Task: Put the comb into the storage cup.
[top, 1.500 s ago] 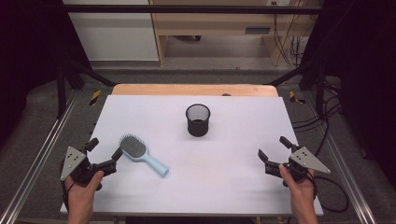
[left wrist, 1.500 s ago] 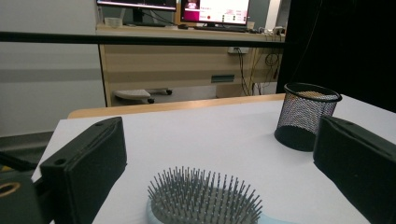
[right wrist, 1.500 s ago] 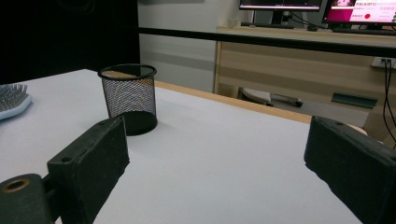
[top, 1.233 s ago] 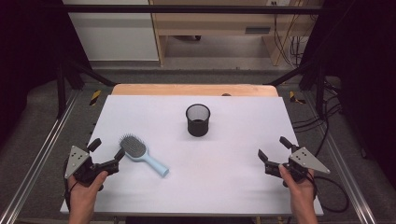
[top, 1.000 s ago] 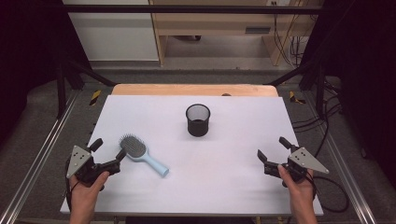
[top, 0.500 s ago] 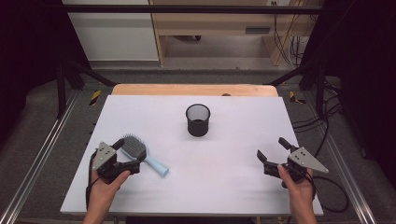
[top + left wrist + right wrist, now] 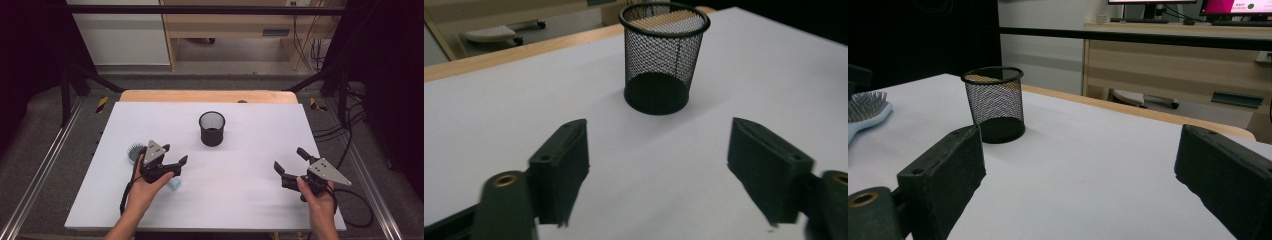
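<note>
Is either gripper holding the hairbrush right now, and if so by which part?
Neither. The left gripper sits over the hairbrush, jaws just closing with nothing between them. The right gripper is open and empty.

floor: grey, seen beyond the table (image 7: 240, 65) | furniture: wooden cabinet (image 7: 235, 25) set behind | sides: dark | monitors (image 7: 1228, 6) lit

Mesh cup (image 7: 212, 128) stands on table (image 7: 260, 140), centre, toward far edge. Hairbrush (image 7: 134, 151) lies on table w/ left gripper (image 7: 176, 161) over its handle, front-left of cup. Right gripper (image 7: 289, 166) front-right of cup, well apart.
</note>
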The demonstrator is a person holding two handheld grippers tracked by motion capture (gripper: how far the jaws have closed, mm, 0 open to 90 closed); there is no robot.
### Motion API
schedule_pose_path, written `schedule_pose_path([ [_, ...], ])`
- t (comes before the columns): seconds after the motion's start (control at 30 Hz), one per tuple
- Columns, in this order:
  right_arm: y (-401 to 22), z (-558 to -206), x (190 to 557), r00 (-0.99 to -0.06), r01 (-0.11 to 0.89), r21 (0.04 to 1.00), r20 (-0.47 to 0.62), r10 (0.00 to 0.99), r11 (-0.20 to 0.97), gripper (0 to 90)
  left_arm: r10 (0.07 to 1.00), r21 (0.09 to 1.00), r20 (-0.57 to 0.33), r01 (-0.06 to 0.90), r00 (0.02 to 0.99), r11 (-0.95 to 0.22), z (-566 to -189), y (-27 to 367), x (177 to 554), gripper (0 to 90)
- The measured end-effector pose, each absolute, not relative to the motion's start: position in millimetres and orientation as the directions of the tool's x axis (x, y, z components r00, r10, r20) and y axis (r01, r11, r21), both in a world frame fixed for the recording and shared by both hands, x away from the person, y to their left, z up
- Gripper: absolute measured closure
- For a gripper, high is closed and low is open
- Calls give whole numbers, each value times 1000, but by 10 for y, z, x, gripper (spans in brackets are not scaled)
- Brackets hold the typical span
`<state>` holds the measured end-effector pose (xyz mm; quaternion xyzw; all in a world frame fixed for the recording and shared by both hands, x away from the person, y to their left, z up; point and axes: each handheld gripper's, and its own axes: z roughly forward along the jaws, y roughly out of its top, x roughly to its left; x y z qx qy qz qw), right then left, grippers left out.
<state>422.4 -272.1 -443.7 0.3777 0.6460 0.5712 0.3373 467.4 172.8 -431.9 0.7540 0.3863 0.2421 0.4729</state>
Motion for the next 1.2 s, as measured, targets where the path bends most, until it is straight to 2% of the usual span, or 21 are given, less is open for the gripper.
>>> schedule_pose_path([
  [0.2,-2706,-4432,4215,-494,102,993,-3,869,61,61,816,826,19,451,578,-339,-4413,1531,4740,568],
  [0.3,-2696,-4429,4218,-498,99,993,-10,867,69,61,814,799,-10,494,580,-342,-4453,1522,4762,718],
  [0.47,-2694,-4427,4216,-498,100,993,-11,867,70,62,798,757,-31,536,602,-375,-4497,1502,4771,884],
  [0.67,-2697,-4430,4213,-496,103,992,-9,868,70,62,795,726,-22,556,606,-404,-4536,1489,4772,900],
  [1.2,-2697,-4438,4217,-496,109,992,-3,868,65,63,798,648,-87,642,597,-409,-4671,1544,4771,900],
])
